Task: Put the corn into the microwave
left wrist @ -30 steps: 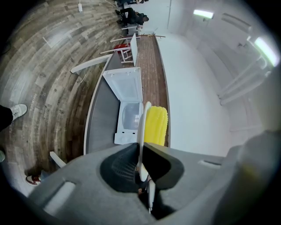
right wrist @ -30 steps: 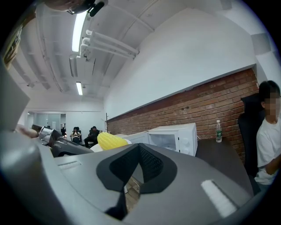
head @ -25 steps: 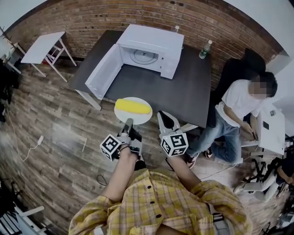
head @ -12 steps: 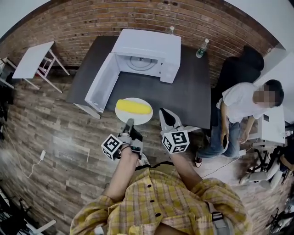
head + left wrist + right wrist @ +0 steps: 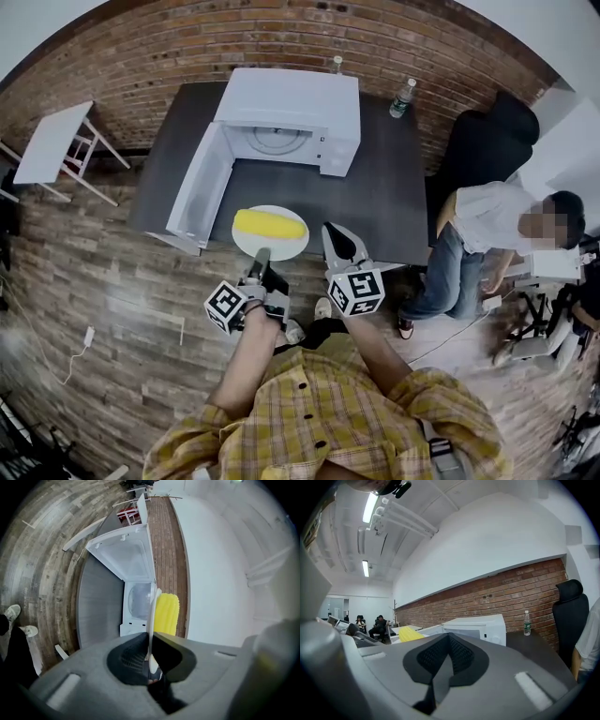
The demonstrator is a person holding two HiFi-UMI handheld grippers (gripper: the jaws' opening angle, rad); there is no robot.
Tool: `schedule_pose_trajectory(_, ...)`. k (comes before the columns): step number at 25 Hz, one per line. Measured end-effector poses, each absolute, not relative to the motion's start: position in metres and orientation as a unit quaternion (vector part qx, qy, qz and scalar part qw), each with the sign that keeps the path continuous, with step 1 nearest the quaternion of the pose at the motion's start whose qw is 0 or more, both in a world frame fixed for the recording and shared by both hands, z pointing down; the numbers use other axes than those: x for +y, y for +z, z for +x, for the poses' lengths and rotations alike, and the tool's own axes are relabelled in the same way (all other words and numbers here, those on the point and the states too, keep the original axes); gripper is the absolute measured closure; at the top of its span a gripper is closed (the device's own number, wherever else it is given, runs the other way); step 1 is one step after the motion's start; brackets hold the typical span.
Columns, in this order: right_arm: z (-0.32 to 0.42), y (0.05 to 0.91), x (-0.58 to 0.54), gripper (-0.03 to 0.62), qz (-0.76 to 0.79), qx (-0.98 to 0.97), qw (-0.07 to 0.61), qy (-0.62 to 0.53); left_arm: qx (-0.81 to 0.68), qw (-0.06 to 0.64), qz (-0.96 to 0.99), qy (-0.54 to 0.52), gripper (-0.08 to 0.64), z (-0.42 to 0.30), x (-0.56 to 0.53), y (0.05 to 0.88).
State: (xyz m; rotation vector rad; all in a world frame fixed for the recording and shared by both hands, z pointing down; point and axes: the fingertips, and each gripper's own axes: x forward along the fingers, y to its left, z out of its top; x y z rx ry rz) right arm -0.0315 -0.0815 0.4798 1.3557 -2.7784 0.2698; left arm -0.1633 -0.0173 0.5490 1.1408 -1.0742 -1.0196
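The left gripper (image 5: 260,261) holds a white plate (image 5: 283,249) by its near rim over the near edge of the dark table (image 5: 384,197), with the yellow corn (image 5: 270,224) lying across it. The white microwave (image 5: 291,103) stands at the table's far edge, its door (image 5: 199,192) open to the left; the right gripper (image 5: 337,239) hangs just right of the plate

Head view: the plate (image 5: 286,247) has its near rim under the left gripper (image 5: 262,253). The roof of the microwave (image 5: 291,94) covers most of its cavity, and the lower edge cuts the shirt (image 5: 328,422).

Left gripper view: the plate shows edge-on, and the gripper body hides the lower end of the corn (image 5: 166,613).

Right gripper view: only the corn's tip clears the right gripper (image 5: 449,638). The right edge cuts a person (image 5: 587,644), and the distant seated figures (image 5: 377,626) are too small to tell.
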Motion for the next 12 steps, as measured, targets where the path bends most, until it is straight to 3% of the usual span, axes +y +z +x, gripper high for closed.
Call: schedule_pose_trajectory(12, -0.036, 0.489, -0.132, 0.588, 0.431, -0.898, 0.011, 0.092, -0.458, 0.591, 0.487, -0.452, 0.537, -0.167, -0.069, 0.551)
